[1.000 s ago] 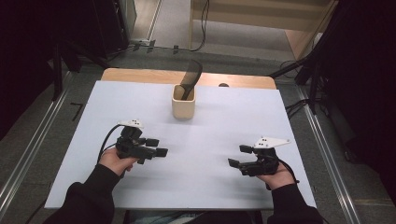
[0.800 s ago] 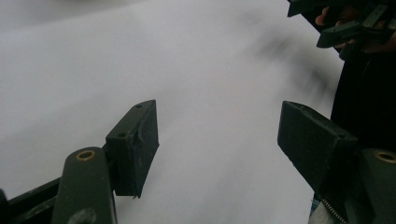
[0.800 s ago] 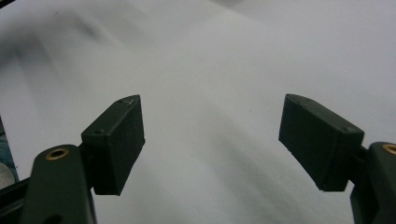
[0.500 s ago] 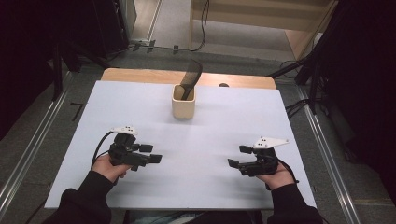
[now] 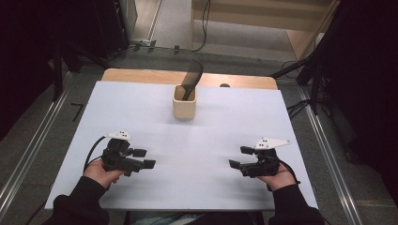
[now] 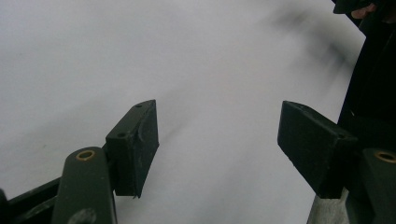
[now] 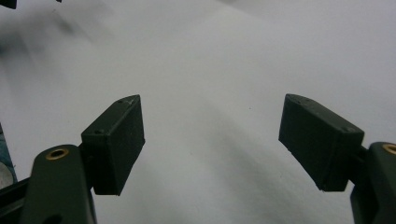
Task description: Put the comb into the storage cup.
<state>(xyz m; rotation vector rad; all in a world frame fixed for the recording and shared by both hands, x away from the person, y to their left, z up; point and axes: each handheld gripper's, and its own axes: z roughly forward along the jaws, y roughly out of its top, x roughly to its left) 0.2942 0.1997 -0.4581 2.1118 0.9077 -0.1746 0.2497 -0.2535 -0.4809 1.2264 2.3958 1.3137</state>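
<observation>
The left gripper (image 5: 144,158) is held low over the near left part of the white table (image 5: 141,108), its 2 jaws standing wide apart with nothing between them. In the left gripper view (image 6: 217,144) the 2 black pads (image 6: 135,144) frame only bare white surface, and whether the jaw tips rest on the table or hang just above it cannot be told from these angles. Its jaws point toward the middle of the table, and a black cable (image 5: 93,150) loops out behind it over the person's left hand (image 5: 101,171).

The right gripper (image 5: 239,158) sits at the near right, level with the left one and well apart from it. Its 2 jaws are also spread wide and hold nothing; the right gripper view (image 7: 212,140) shows plain white tabletop between the pads (image 7: 116,140). It points back toward the left gripper, so the 2 tools face each other across an open stretch of table. The person's right hand (image 5: 277,177) grips it from behind, and a grey three-cornered plate (image 5: 271,142) tops it.

Farther out, toward the far edge and near the middle, stands a small beige cup (image 5: 184,103), upright. A black comb (image 5: 192,77), or something very like 1, leans out of it, tilted to the right. Both grippers are well apart from the cup.
</observation>
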